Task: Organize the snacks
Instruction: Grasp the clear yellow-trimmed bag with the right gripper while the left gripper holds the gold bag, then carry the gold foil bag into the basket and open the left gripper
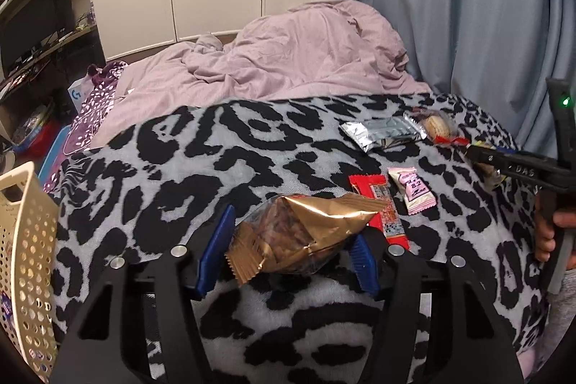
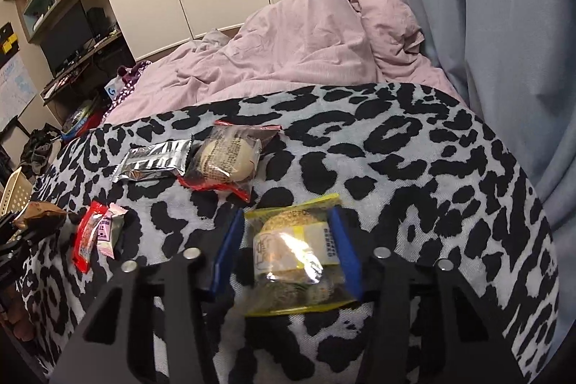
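The left hand-held gripper (image 1: 288, 249) is clamping its blue pads on a gold foil snack bag with a clear window showing brown pieces (image 1: 306, 236), holding it just above the grey-and-black leopard-print blanket (image 1: 180, 168) that is covering the bed. A cream perforated plastic basket (image 1: 25, 258) is standing at the left edge of that view. The right hand-held gripper (image 2: 288, 252) is gripping a clear pastry packet with yellow edges (image 2: 295, 258) between its blue pads, over the same blanket. Lying on the blanket beyond it are a red-edged clear packet holding a round pale bun (image 2: 225, 159) and, touching its left side, a flat silver foil wrapper (image 2: 154, 161). Further left, a long red wrapped bar (image 2: 88, 229) and a small pink-and-white wrapped sweet (image 2: 109, 229) are lying side by side. A rumpled pink duvet (image 2: 306, 42) is heaped behind the blanket.
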Available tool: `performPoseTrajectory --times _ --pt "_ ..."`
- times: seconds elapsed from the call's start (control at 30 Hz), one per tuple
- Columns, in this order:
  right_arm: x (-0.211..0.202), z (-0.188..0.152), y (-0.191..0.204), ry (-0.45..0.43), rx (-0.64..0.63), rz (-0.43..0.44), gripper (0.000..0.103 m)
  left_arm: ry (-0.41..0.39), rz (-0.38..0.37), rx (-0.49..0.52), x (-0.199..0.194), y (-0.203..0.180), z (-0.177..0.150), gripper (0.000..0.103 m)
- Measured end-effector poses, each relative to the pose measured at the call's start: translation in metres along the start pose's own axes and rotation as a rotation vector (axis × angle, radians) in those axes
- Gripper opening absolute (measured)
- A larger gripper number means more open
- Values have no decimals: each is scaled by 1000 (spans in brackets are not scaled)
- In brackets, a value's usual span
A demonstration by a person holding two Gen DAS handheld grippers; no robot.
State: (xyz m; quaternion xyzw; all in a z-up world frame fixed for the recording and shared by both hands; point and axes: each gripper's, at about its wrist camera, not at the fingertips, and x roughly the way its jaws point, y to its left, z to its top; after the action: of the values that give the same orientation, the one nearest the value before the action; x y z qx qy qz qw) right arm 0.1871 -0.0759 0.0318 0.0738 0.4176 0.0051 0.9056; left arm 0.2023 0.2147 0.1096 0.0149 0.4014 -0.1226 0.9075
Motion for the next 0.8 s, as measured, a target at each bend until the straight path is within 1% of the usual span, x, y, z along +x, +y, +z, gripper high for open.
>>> performPoseTrajectory --times 0.13,0.4,0.53,0.57,0.67,0.73,0.8 --pt "-7 -3 -1 -17 8 13 43 -25 -2 -15 -12 2 1 62" --pt "-36 -10 -4 -71 35 42 42 -76 -5 -32 -38 5 1 62" --pt "-50 -11 0 -98 36 67 39 -102 -5 -45 -50 7 0 62" --pt "-54 -11 3 -106 26 71 35 -110 -4 -50 -54 8 -1 62" --pt "-64 -11 12 -125 6 91 35 -131 0 -61 -65 11 -3 62" --pt "-67 -11 17 -132 -7 92 35 -141 4 -71 -72 15 -4 62" --pt "-65 -10 16 -128 7 69 36 -154 9 -79 -79 20 -6 62"
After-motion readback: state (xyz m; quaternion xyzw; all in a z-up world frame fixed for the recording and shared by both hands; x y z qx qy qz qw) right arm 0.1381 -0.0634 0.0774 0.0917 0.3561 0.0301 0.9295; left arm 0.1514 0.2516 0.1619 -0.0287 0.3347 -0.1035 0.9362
